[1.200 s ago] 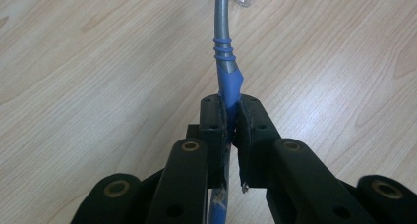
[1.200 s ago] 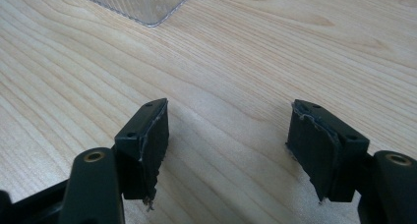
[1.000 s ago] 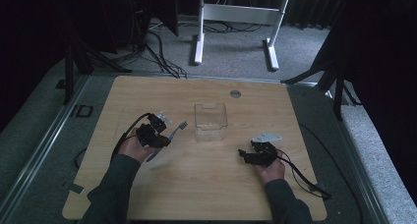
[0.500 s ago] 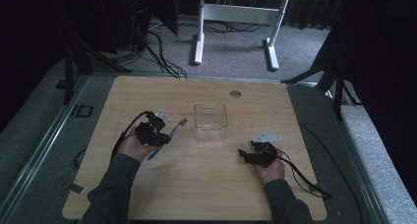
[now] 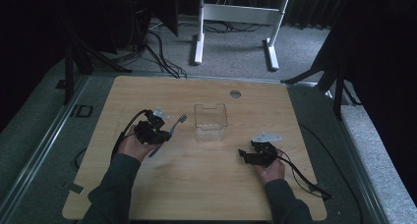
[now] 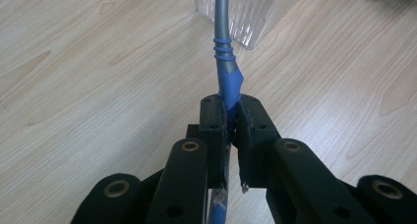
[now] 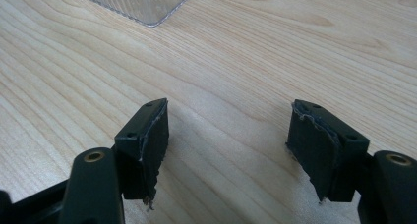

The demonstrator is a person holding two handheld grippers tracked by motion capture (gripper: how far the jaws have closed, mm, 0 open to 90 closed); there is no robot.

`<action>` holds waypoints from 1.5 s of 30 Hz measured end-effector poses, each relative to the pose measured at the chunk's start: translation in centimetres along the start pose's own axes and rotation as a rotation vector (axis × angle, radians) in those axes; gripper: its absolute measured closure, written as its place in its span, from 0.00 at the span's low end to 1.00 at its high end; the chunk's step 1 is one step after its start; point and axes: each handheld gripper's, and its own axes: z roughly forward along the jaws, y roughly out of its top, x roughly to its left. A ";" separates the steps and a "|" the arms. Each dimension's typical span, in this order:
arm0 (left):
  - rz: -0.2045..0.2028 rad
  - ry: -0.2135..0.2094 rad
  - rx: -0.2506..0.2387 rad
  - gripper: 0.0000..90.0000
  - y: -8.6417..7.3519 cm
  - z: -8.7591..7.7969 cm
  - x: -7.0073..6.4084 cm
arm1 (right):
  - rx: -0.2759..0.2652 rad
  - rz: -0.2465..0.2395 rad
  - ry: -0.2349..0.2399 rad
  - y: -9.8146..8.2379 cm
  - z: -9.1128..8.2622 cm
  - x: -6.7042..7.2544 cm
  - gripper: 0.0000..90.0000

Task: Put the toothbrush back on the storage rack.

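**Wooden counter, toothbrush in the left grip**

Wood-grain counter (image 5: 196, 184) carries a clear plastic box (image 5: 210, 122) ahead of both tools. The right hand-held gripper (image 7: 228, 150) rests with jaws wide apart, holding nothing. The left hand-held gripper (image 6: 230, 117) is clamped on a blue-and-grey toothbrush (image 6: 225, 62), its head pointing toward the box.

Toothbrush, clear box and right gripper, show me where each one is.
toothbrush (image 6: 227, 81), left gripper view, blue handle.
clear box (image 5: 210, 121), high view, front wall.
right gripper (image 7: 228, 140), right gripper view, between its open fingers.
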 end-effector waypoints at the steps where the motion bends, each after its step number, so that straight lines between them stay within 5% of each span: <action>1: -0.002 0.001 -0.004 0.92 0.0 0.0 0.0 | 0.000 0.000 0.000 0.0 0.0 0.0 0.35; 45: -0.049 0.066 -0.168 0.92 0.3 -1.5 -0.1 | -0.002 -0.002 0.000 0.0 0.0 0.0 0.35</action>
